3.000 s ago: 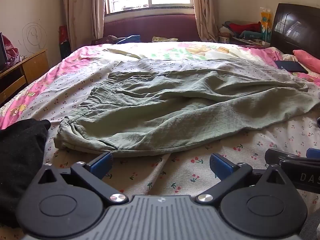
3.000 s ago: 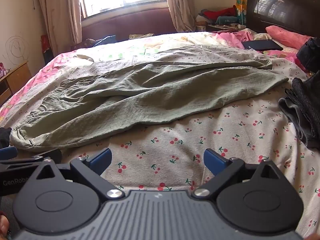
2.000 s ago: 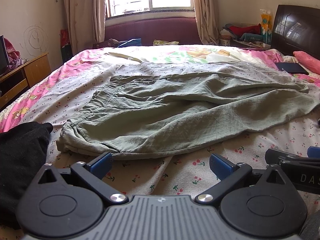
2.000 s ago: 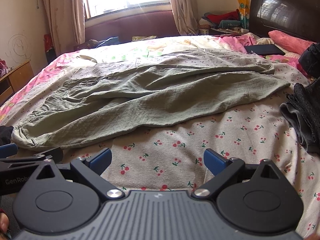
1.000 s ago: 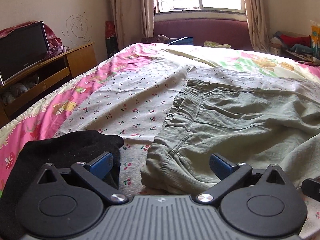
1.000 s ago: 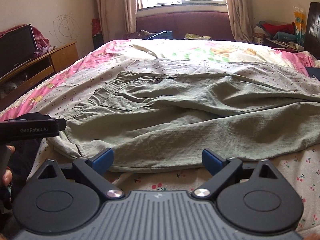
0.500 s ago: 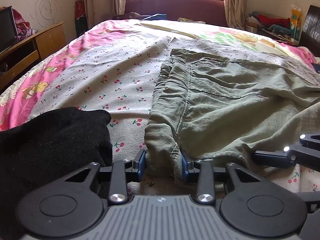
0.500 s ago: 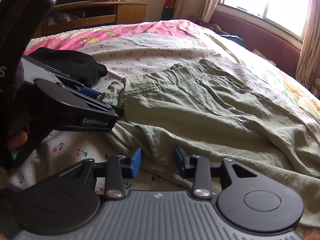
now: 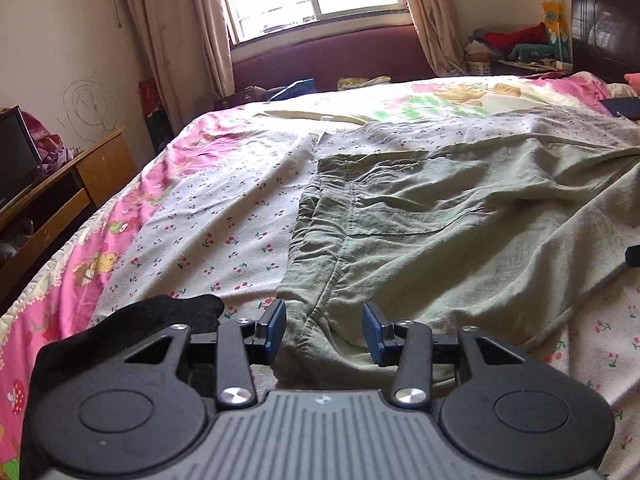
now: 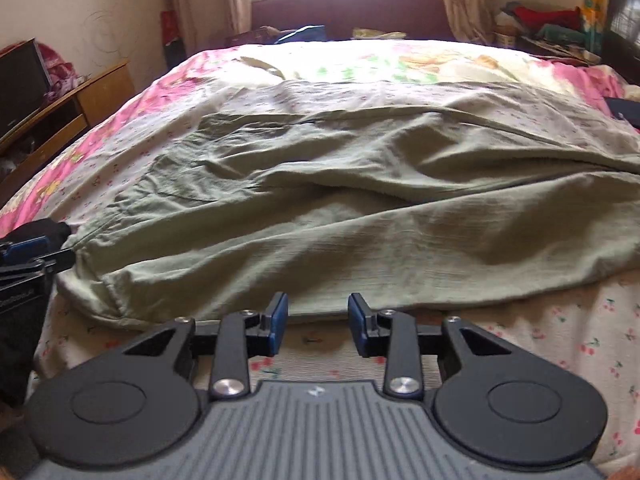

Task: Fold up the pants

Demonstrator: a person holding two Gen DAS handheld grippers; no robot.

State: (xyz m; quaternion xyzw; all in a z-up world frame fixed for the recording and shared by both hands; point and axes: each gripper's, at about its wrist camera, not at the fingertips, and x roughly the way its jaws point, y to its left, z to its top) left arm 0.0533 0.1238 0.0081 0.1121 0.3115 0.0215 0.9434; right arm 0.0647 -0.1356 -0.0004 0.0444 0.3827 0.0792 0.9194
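Barely begun. Saw no fold yet in the pants [image 9: 440, 232]: spread at full length across the bed [image 9: 224, 216], creased but in a single layer, waistband at the near left, legs running off to the right.

Found the left gripper [image 9: 324, 330] at the near corner of the waistband, just beside a black garment [image 9: 160, 320]. Fingers partway in and easing apart, with bunched waistband cloth filling the gap between the pads and apparently pinched there.

Found the right gripper [image 10: 316, 320] further along the near edge of the pants. Fingers drawn in to a narrow gap, with the hem only at their tips and bedsheet showing between them, so no sure hold on that side.

Left to do, by this reading: secure both grips, lift the near edge, carry one leg over the other, then double the length and smooth flat.
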